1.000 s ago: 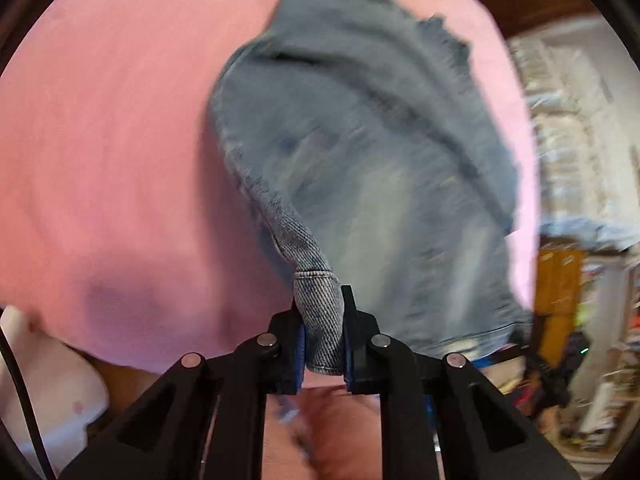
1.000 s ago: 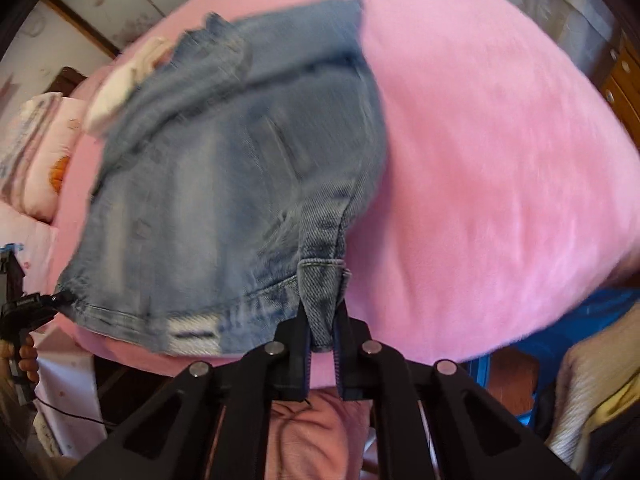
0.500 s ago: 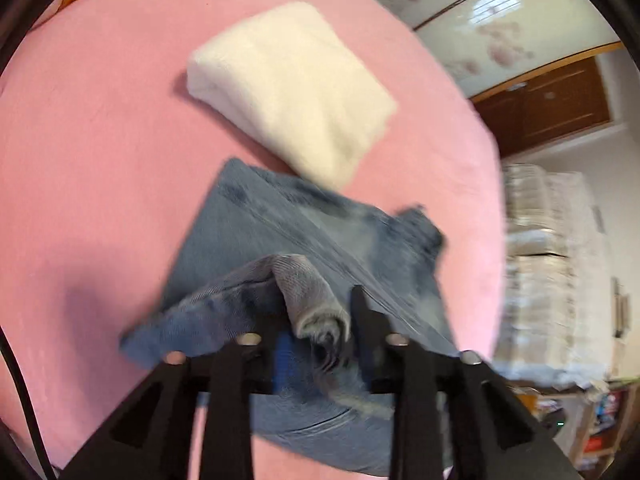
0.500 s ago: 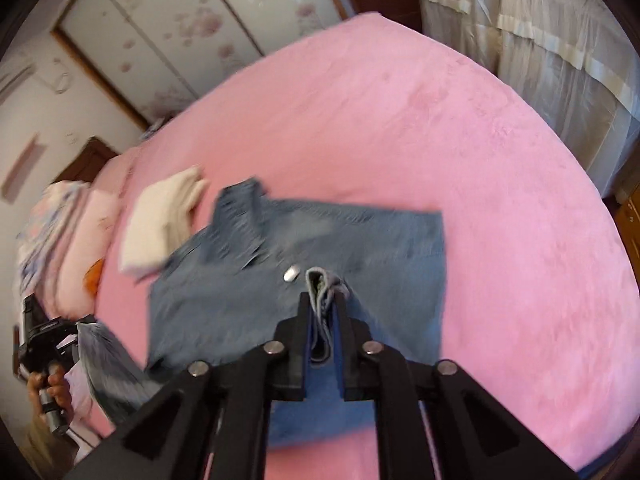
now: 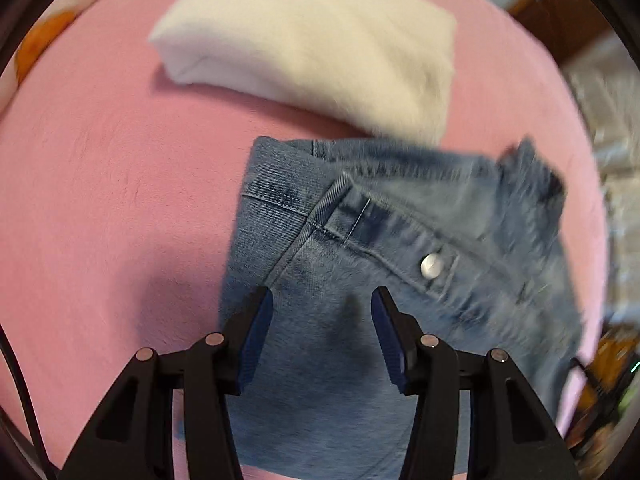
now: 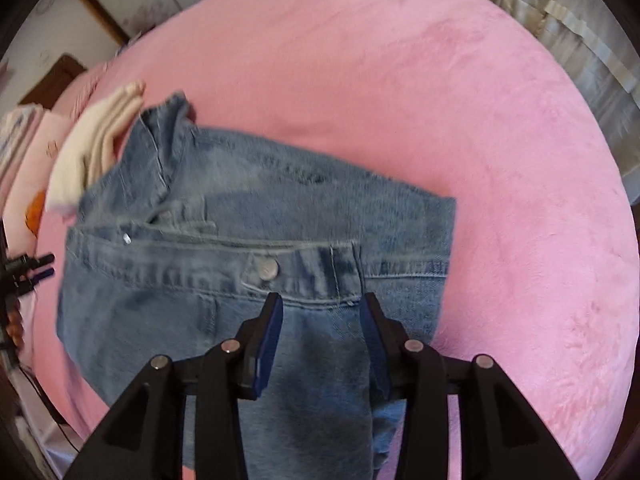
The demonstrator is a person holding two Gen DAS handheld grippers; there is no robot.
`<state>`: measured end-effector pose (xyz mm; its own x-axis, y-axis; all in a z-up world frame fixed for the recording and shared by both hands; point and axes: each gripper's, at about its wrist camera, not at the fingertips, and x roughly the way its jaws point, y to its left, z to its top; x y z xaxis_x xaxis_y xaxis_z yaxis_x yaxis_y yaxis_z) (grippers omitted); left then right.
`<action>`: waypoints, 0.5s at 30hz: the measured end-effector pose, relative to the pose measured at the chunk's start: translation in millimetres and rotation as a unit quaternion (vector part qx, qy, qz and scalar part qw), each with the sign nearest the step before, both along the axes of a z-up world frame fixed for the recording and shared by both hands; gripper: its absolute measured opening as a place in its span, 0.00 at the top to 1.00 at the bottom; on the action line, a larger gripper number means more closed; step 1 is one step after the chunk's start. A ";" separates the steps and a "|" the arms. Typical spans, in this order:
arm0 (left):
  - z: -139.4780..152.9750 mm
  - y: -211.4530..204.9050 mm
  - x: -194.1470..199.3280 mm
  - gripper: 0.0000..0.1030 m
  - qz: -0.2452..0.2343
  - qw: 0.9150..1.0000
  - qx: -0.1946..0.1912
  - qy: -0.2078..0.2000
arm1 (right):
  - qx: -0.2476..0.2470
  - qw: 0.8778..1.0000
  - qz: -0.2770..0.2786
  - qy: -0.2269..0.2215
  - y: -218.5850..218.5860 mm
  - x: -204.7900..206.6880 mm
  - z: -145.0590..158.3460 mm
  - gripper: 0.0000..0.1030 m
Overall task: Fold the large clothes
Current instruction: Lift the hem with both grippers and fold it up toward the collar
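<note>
As both tongs have just been opening, left tongs (image 5: 322, 298), right tongs (image 6: 321, 304) empty above jeans (image 6: 248, 248).

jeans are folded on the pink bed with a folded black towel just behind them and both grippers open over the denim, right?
Not quite: the towel is white, not black, as the left wrist view shows. The rest holds: the jeans lie folded on the pink bed, the towel just behind them, and the left gripper and right gripper, jaws just opened, stand open over the denim.
</note>
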<state>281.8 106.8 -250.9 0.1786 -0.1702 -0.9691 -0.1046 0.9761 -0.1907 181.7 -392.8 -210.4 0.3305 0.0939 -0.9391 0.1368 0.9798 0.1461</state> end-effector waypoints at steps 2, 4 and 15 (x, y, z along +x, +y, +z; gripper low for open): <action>-5.5 -7.9 4.1 0.52 -0.026 0.999 0.027 -0.002 | -0.006 1.000 0.006 0.006 -0.8 3.7 -9.1 0.61; -9.5 -13.0 12.4 0.52 -0.043 0.998 0.039 -0.005 | 0.000 1.000 0.010 0.010 -2.1 9.0 -17.3 0.60; -49.4 -31.6 45.9 0.67 -0.153 0.987 0.050 0.020 | -0.029 0.999 0.018 -0.009 7.1 6.2 -22.8 0.67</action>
<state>327.7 75.3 -300.3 0.0954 -0.1142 -0.9889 0.1927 0.9767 -0.0942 187.8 -385.7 -233.3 0.3445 0.0511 -0.9374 0.0984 0.9910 0.0902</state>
